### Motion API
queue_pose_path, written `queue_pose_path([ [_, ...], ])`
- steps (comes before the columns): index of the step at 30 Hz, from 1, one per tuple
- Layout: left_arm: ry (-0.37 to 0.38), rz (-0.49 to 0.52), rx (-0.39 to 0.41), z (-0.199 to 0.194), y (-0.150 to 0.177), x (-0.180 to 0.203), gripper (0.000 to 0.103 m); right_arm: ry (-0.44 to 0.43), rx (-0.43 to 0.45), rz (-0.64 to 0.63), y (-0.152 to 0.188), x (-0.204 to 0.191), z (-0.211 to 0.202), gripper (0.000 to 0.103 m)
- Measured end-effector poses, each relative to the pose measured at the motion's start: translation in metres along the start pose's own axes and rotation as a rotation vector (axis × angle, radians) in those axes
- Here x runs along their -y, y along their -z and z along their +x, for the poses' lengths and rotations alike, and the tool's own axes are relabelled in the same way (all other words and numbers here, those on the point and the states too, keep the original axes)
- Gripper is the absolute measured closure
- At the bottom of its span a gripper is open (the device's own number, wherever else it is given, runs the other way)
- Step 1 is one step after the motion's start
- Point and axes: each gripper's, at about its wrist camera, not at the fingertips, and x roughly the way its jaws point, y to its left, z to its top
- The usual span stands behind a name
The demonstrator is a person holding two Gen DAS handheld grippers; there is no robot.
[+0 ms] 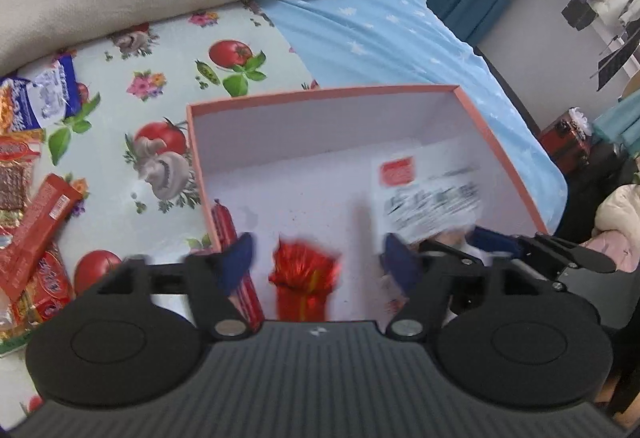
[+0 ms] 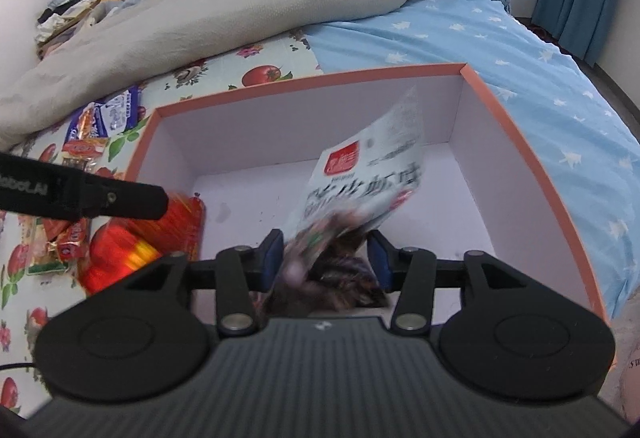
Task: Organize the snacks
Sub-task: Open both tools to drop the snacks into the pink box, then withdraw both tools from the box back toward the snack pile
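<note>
Basically both grippers hang over the open box point(image 1: 496, 141), which sits on the bed. Left gripper point(image 1: 316, 258) fingers stand wide apart, with a red foil snack pack point(image 1: 306, 278) loose between them, no pad touching it. Right gripper point(image 2: 326, 252) fingers are apart too; the white snack bag point(image 2: 368, 173) stands tilted in the gap, apparently not pinched.

Risks: the white bag may topple onto its face or lean on the box wall; the foil pack may land on the red sausage stick point(image 1: 236, 262) by the left wall.

Materials: rigid cardboard box, orange rim, matte white inside; crinkly shiny foil; smooth printed plastic film; soft floral cloth point(image 1: 120, 85) carrying more wrapped snacks point(image 1: 36, 173).
</note>
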Motion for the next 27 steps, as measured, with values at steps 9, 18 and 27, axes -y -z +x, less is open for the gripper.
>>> queue_pose_path([
  [9,-0.046,0.033,0.111,-0.038,0.000,-0.005,0.019,-0.034,0.078,0.071,-0.012,0.001,-0.026,0.038],
  [18,-0.100,0.063,0.297,-0.095,0.016,-0.018,0.019,-0.055,0.229,0.013,-0.012,-0.025,-0.068,0.038],
  [27,-0.172,0.095,0.426,-0.144,0.051,-0.040,0.019,-0.126,0.299,0.029,0.006,-0.052,-0.093,0.038],
])
